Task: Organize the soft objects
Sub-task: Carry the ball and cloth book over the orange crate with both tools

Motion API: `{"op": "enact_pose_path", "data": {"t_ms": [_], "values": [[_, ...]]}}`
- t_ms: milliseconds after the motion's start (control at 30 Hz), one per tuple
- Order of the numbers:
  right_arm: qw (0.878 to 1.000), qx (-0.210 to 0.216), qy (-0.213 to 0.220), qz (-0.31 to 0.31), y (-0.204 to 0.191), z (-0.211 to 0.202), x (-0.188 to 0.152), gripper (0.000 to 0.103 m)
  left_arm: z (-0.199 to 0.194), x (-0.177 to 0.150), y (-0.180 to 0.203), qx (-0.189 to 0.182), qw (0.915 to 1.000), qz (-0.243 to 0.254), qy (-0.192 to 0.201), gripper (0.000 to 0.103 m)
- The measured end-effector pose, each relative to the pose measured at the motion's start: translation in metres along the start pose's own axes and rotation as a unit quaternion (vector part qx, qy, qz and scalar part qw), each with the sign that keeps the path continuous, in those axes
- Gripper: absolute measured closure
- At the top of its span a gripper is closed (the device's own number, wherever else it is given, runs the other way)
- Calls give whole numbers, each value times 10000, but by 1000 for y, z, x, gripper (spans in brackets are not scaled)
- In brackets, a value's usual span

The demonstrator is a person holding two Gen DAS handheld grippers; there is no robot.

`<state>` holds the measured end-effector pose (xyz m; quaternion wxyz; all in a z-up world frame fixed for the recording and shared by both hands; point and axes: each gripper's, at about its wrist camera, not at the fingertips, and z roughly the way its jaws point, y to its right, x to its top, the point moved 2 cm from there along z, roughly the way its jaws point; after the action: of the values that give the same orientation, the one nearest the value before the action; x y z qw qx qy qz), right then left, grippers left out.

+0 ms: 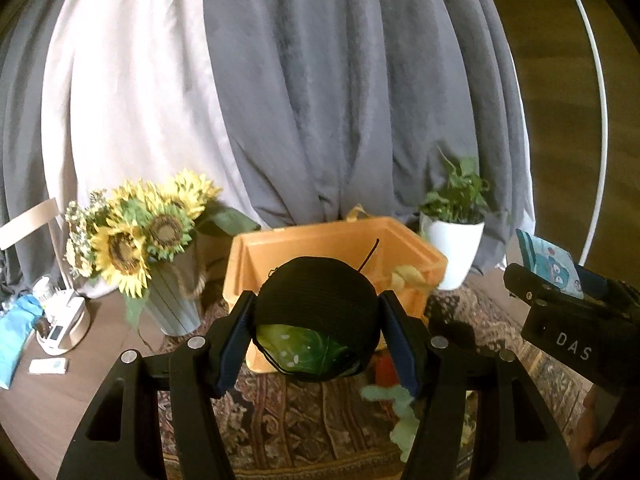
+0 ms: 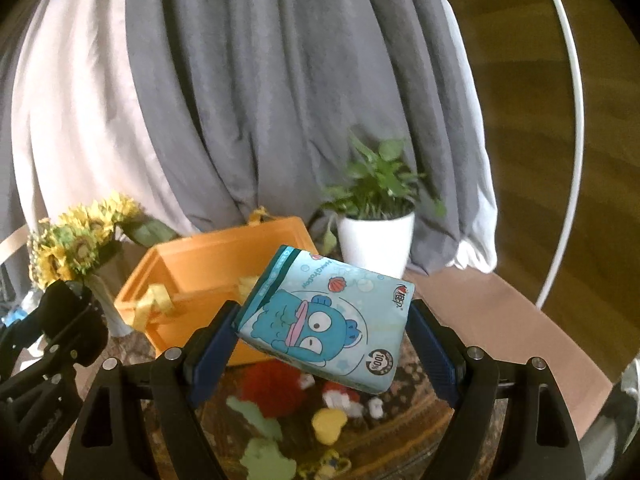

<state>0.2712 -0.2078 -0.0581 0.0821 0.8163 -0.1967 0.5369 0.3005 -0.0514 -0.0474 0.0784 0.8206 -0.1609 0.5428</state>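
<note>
My left gripper [image 1: 316, 332] is shut on a round black ball of yarn [image 1: 316, 304] with a green patch on its near side, held in the air in front of the orange box [image 1: 256, 256]. In the right wrist view my right gripper [image 2: 322, 338] is shut on a light blue tissue pack [image 2: 328, 320] printed with a cartoon fish, tilted, above the rug and beside the orange box [image 2: 192, 264]. The right gripper with the tissue pack [image 1: 550, 262] also shows at the right edge of the left wrist view. Yellow ribbon handles [image 2: 154, 300] hang on the box.
A patterned rug [image 1: 304, 420] carries loose soft toys: a red pompom [image 2: 272, 388], a yellow piece [image 2: 328, 424], pale green plush [image 2: 260, 436]. Sunflowers in a grey vase [image 1: 176, 304] stand left of the box, a white potted plant [image 1: 454, 248] right. Grey and white curtains hang behind.
</note>
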Motion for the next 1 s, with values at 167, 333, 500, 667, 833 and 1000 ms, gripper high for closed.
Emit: {"op": "enact_pose_path", "data": {"t_ms": [167,333,500,667,833,1000], "values": [[9997,163,164,-60,-7,7,15,19,3,12,-4,101,9998,-44,138,42],[9991,306,280,-134,-13,16,28,19,9,25,-7,204,9994,-104,248,42],[9980,441,397,-211,-21,27,41,19,19,37,-11,253,9990,-190,315,42],[9969,544,490,-277,-28,43,55,19,35,49,-15,303,9985,-223,393,42],[9959,660,523,-316,-37,69,69,19,58,59,-22,360,9982,-236,412,42],[9950,818,433,-370,-46,97,79,19,81,65,-28,468,9980,-236,356,42]]}}
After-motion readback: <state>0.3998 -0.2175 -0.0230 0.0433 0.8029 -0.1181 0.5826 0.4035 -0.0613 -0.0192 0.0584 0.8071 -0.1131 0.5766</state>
